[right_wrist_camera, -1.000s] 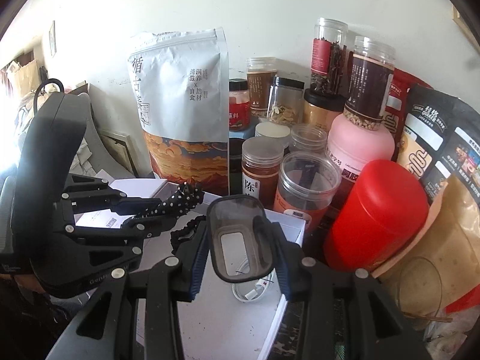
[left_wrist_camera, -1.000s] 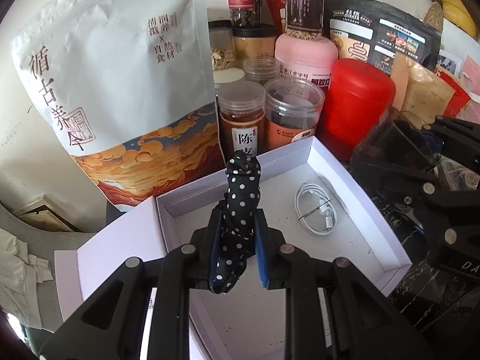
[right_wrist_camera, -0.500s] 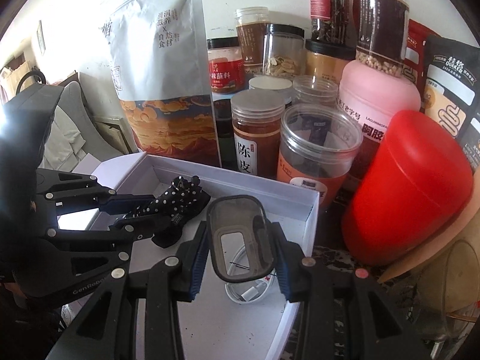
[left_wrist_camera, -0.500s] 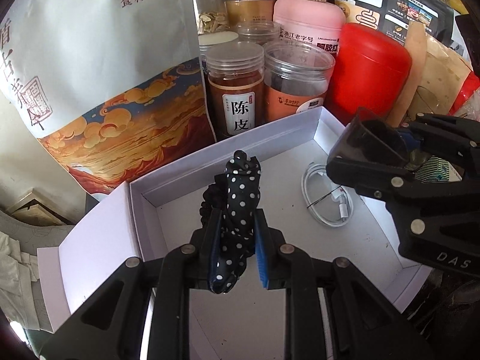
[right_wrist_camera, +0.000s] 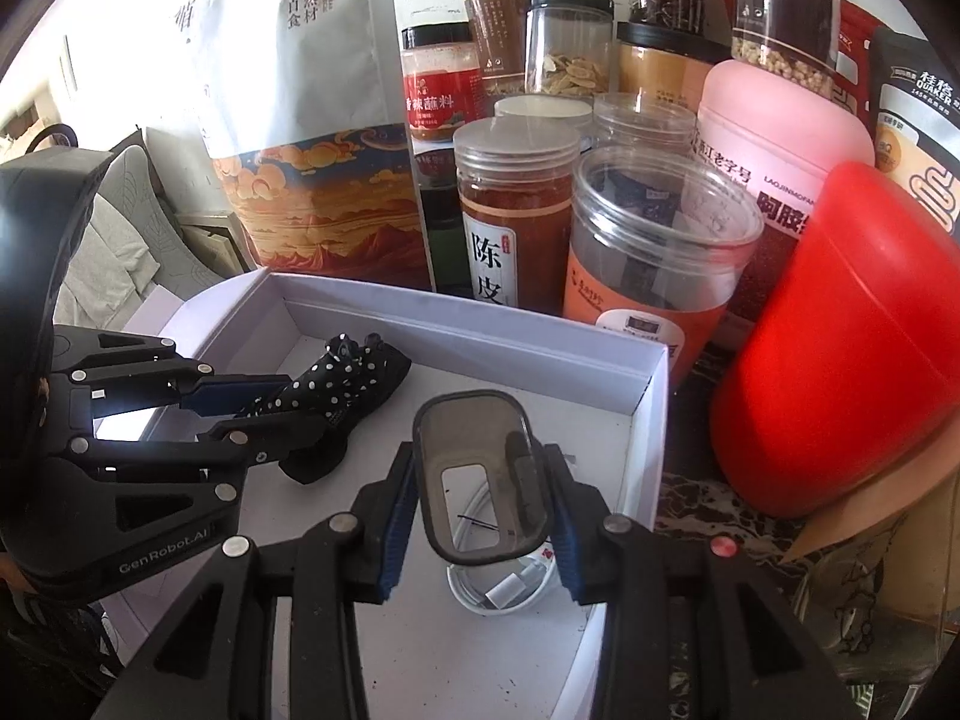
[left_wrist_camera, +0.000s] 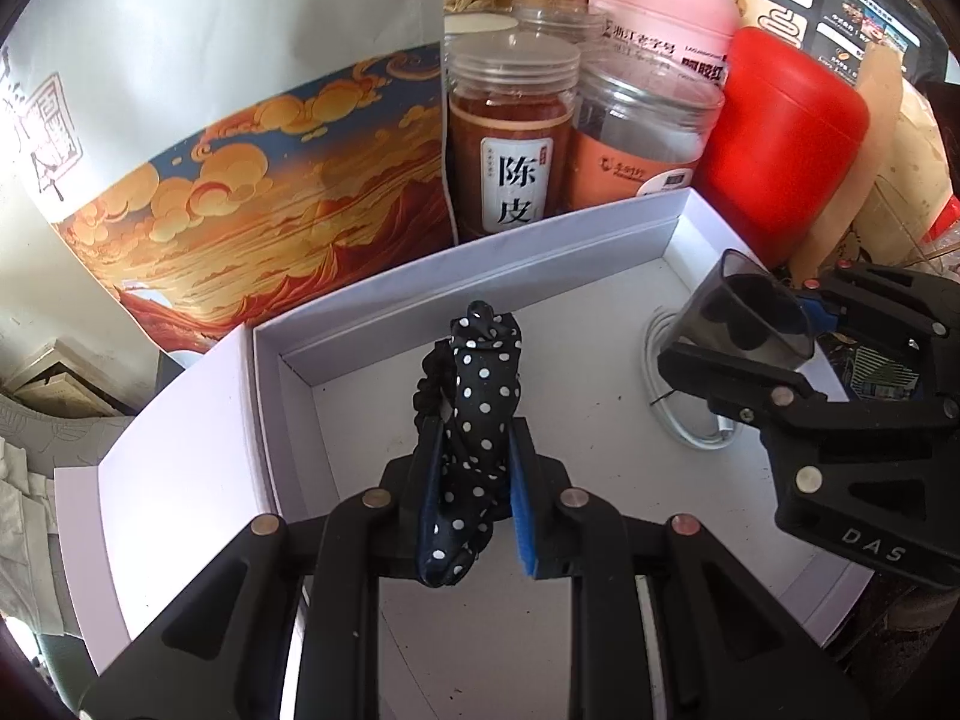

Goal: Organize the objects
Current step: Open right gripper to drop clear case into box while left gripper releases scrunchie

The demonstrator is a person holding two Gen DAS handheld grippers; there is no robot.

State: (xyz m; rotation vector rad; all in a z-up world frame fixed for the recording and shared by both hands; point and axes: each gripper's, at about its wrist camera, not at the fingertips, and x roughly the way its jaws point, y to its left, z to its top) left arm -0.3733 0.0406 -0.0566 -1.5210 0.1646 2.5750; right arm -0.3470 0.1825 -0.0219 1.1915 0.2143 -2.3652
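Both tongs (left_wrist_camera: 474,480) (right_wrist_camera: 480,516) gripping items, over box (left_wrist_camera: 480,258)

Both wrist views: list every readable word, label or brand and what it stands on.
"陈皮": amber jar
"香辣蘸料": red-label jar
"QUAKER", "桂格": black pouch
"滋养 × 自然食材": white bag
"老字号": pink tub
"GenRobot.AI": left gripper
"DAS": right gripper
Orange jar label, other jars: too small or blurred.
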